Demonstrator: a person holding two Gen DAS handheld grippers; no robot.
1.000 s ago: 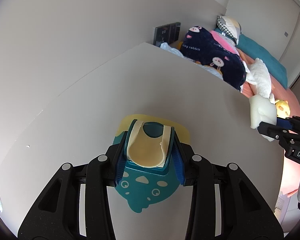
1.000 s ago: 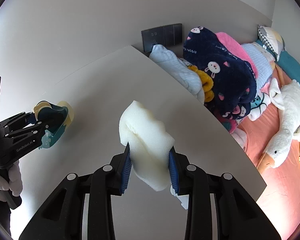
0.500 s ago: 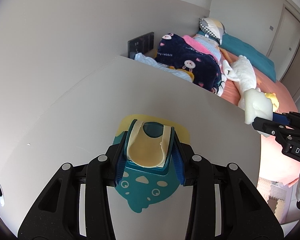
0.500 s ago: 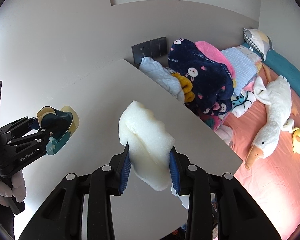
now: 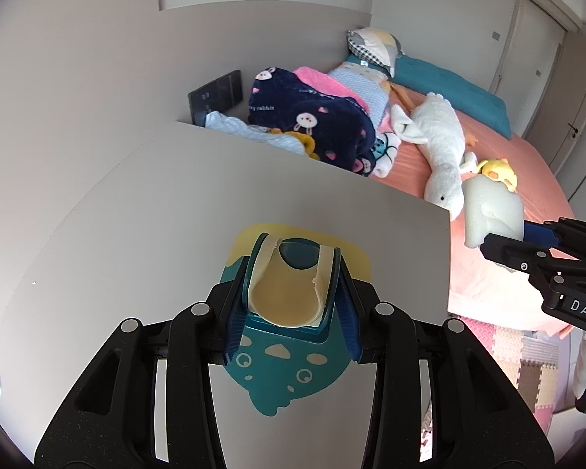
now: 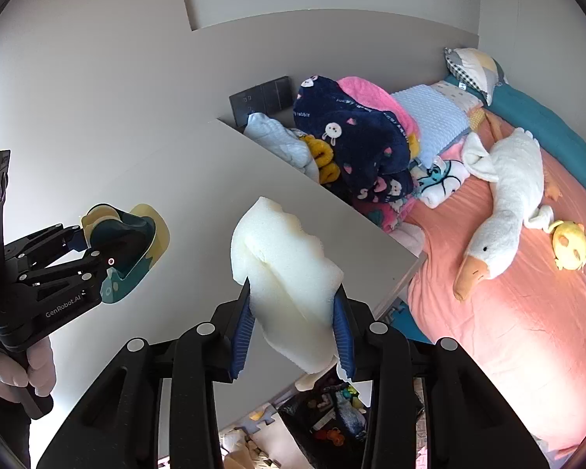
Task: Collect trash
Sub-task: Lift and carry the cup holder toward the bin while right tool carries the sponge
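Beyond both loaded grippers, more bed [image 6: 508,312] shows than before — foam [image 6: 289,273] gripped.

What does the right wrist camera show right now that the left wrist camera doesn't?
Only the right wrist view shows the gloved hand that holds the left gripper, and the clutter on the floor beyond the table edge.
Only the left wrist view shows the cupboard doors behind the bed.
Both show the white foam piece pinched in the right gripper, the teal and yellow packet in the left gripper, the grey table and the goose plush.

Likely a bedroom: bed [image 6: 519,312], blankets [image 6: 355,144], plush goose [image 6: 504,211].
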